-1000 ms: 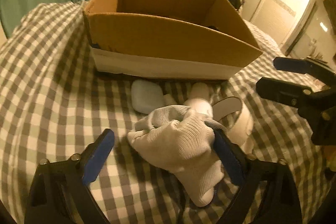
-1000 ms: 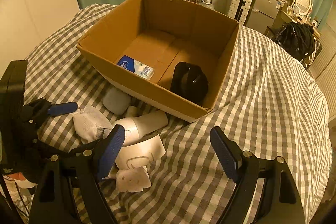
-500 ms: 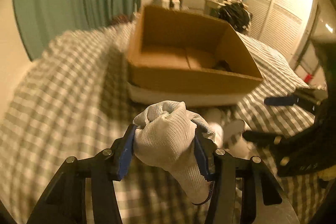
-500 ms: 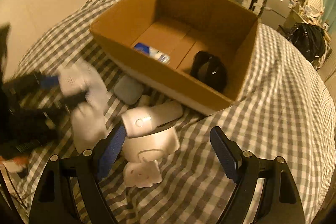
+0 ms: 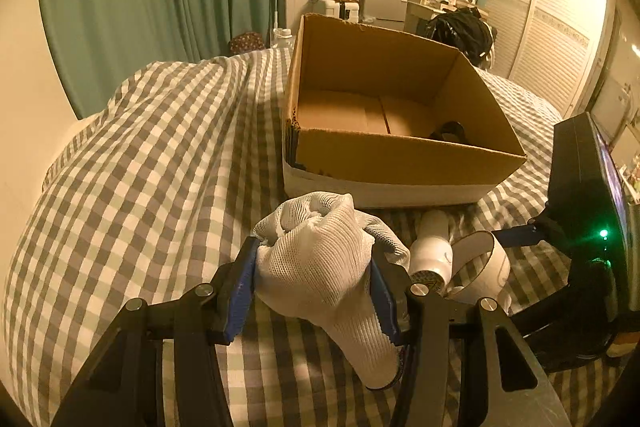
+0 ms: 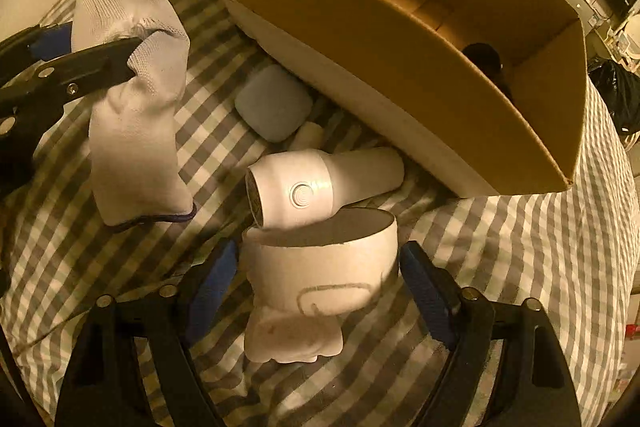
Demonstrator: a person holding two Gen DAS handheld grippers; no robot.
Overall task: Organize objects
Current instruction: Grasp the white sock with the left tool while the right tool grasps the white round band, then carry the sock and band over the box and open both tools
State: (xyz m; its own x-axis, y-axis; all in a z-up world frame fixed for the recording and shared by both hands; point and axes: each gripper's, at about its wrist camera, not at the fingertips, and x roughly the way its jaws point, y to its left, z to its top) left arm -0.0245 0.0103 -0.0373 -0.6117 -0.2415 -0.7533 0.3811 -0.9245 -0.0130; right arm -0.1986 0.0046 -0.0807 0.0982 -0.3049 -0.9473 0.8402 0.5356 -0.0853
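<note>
While the cardboard box [image 5: 400, 155] is sitting open on the checked bedspread [image 5: 140, 167], the left gripper [image 5: 312, 279] is pinching a white glove [image 5: 316, 267] clear of the cloth, likely for dropping inside. The right gripper [image 6: 316, 291] is spreading wide, straddling a white cup-shaped piece [image 6: 320, 267], apparently not gripping it.

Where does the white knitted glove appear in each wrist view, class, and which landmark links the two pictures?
Left wrist view: the white knitted glove sits bottom centre, clamped in the left tongs.
Right wrist view: the glove hangs at upper left, cuff downward.
Shared landmark: the open brown cardboard box lies beyond it in both.
</note>
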